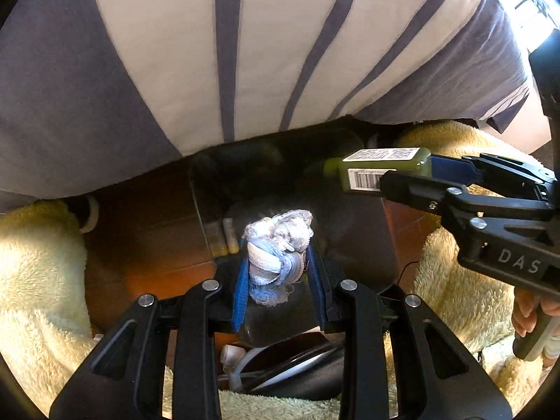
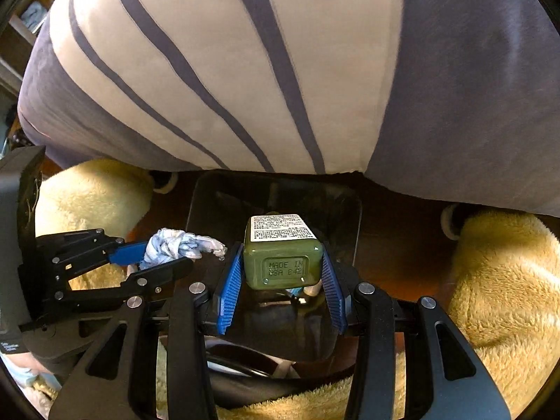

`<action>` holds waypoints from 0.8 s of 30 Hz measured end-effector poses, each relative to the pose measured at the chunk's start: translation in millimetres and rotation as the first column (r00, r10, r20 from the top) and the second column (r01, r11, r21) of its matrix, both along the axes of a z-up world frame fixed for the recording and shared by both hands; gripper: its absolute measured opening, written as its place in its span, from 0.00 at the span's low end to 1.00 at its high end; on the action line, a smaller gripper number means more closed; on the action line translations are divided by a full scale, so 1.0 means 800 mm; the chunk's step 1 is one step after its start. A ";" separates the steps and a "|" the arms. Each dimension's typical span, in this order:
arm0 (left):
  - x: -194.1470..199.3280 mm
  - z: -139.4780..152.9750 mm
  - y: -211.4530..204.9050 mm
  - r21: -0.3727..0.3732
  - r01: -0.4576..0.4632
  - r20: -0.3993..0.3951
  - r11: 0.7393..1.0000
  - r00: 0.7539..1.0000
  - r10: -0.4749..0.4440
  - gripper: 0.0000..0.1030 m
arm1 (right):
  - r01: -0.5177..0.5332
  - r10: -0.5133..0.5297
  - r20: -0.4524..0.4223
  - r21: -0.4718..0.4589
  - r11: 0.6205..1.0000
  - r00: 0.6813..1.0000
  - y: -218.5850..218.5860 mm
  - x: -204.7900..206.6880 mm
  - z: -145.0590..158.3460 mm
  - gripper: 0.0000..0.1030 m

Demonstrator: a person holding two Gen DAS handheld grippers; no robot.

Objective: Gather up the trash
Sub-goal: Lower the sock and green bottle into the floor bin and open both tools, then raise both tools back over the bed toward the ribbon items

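My left gripper [image 1: 279,266] is shut on a crumpled white-and-blue wad of tissue [image 1: 278,252] and holds it over a dark plastic bin [image 1: 357,231]. My right gripper [image 2: 282,266] is shut on a square green bottle [image 2: 282,255] with a white printed label, also over the bin [image 2: 350,217]. The right gripper with the bottle [image 1: 381,168] shows at the right of the left wrist view. The left gripper with the tissue [image 2: 178,246] shows at the left of the right wrist view.
A large striped grey-and-cream cushion [image 1: 245,52] fills the top of both views, right behind the bin. Fluffy yellow blanket [image 2: 504,280] lies on both sides. Reddish-brown floor [image 1: 147,238] surrounds the bin. Trash [image 1: 220,238] lies inside the bin.
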State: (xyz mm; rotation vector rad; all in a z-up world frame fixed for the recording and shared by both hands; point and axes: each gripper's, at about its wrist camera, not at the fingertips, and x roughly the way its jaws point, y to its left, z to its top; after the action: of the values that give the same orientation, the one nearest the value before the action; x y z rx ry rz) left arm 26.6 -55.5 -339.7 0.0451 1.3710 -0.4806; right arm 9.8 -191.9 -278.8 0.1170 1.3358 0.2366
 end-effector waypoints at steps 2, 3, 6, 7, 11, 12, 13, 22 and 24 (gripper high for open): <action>0.002 -0.005 -0.001 0.000 -0.002 -0.007 1.000 1.000 0.002 0.29 | -0.002 0.002 -0.004 0.000 1.000 1.000 0.000 0.003 -0.002 0.43; 0.002 -0.006 0.000 0.000 -0.004 -0.008 1.000 1.000 0.004 0.29 | -0.003 0.003 -0.004 -0.001 1.000 1.000 0.001 0.005 -0.003 0.43; 0.001 -0.001 0.000 0.005 -0.007 -0.004 1.000 1.000 0.007 0.30 | -0.011 0.011 0.001 0.006 1.000 1.000 0.000 0.004 0.000 0.43; 0.003 0.002 -0.001 0.009 -0.009 -0.003 1.000 1.000 0.009 0.30 | -0.010 0.010 0.003 0.008 1.000 1.000 -0.001 0.005 0.000 0.43; 0.001 0.007 0.006 0.022 -0.023 0.008 0.999 1.000 0.023 0.47 | 0.009 -0.009 0.020 0.000 1.000 1.000 -0.003 0.005 0.008 0.58; 0.001 0.010 0.007 0.027 -0.025 0.016 0.999 1.000 0.025 0.50 | 0.017 -0.017 0.030 -0.003 1.000 0.999 -0.006 0.004 0.011 0.63; 0.000 0.014 0.008 0.031 -0.026 0.027 0.999 0.999 0.025 0.57 | 0.022 -0.022 0.035 -0.003 1.000 0.999 -0.008 0.003 0.012 0.63; -0.006 0.069 0.024 0.059 -0.043 0.152 0.997 0.988 0.034 0.90 | 0.069 -0.069 0.149 0.007 0.998 0.986 -0.026 -0.010 0.062 0.87; -0.009 0.083 0.025 0.058 -0.046 0.175 0.997 0.984 0.035 0.92 | 0.076 -0.077 0.172 0.013 0.997 0.982 -0.030 -0.014 0.071 0.93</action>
State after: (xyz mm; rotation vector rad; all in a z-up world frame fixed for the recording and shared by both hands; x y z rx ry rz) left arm 19.6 -35.3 -273.2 0.1073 1.2123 -0.3909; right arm -1.7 -215.7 -222.0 0.1500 1.1563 0.1818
